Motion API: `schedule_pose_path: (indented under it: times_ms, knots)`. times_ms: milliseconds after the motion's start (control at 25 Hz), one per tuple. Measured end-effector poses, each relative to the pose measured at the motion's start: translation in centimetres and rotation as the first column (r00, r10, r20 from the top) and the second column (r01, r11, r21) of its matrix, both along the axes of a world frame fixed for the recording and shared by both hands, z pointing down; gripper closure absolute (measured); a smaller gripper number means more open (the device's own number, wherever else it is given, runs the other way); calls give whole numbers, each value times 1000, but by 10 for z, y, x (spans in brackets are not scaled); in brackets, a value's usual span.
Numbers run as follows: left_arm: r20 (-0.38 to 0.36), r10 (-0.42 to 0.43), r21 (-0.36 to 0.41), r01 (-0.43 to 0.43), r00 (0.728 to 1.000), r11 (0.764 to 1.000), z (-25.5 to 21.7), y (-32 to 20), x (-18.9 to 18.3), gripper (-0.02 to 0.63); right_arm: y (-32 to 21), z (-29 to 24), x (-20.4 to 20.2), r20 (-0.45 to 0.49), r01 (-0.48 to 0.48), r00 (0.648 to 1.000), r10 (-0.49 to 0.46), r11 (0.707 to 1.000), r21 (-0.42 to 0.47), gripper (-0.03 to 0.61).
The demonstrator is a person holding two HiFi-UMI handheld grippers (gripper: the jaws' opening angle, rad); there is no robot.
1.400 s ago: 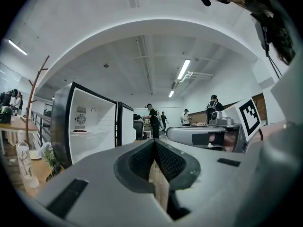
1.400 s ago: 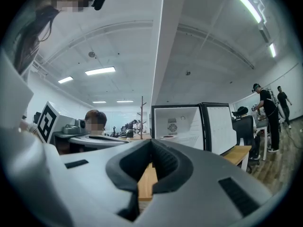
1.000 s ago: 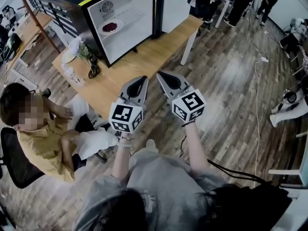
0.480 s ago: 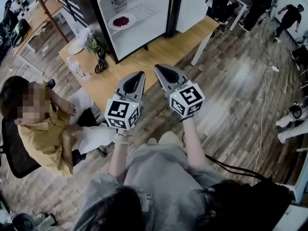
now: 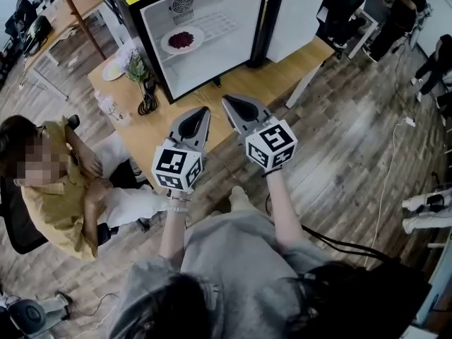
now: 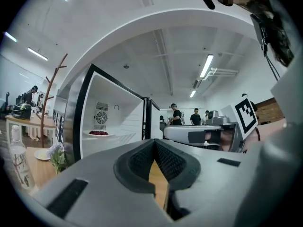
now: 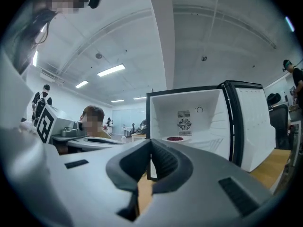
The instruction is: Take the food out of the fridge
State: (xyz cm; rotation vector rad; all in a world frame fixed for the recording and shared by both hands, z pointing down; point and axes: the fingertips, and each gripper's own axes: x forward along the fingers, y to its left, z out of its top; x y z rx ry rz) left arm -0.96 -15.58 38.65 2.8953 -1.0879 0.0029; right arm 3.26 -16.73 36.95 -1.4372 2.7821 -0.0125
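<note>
A small black fridge (image 5: 212, 58) stands open on a wooden table (image 5: 240, 90), its door (image 5: 296, 16) swung to the right. On its white shelf lies a plate of dark red food (image 5: 181, 40), also seen in the left gripper view (image 6: 98, 133) and the right gripper view (image 7: 175, 139). My left gripper (image 5: 203, 110) and right gripper (image 5: 226, 100) are held side by side over the table's near edge, pointing level at the fridge and well short of it. Both are shut with nothing between the pads (image 6: 142, 157) (image 7: 163, 160).
A person in a yellow shirt (image 5: 56, 189) sits at the table's left end. A vase of flowers (image 5: 138, 73), a clear bottle (image 5: 109, 108) and a white plate (image 5: 113, 69) stand on the table left of the fridge. People stand at the far right.
Both grippers have moved forward together toward the table and fridge, which now sit closer in the head view. The jaws have stayed shut.
</note>
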Motion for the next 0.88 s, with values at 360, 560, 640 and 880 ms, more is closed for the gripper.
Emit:
schedule_pose_path:
  times_ms: [360,560,640,880]
  knots:
    - [-28,-145,-14,145,989,989,-1,-55,10,606,-57,5,17,-26,125,992,-125,992,-28,569]
    - [-22,-223,-46,222,975,974,11,-69,3,606,-76,14,11,-8,194,981,-195,980,-53,569]
    - [-16,-245,-53,244,969,968,13,-76,-2,606,-86,15,7,12,209,978,-209,976,-63,569]
    - [-3,-280,-88,279,960,956,20,-100,-16,606,-110,19,-9,58,248,968,-243,964,-94,569]
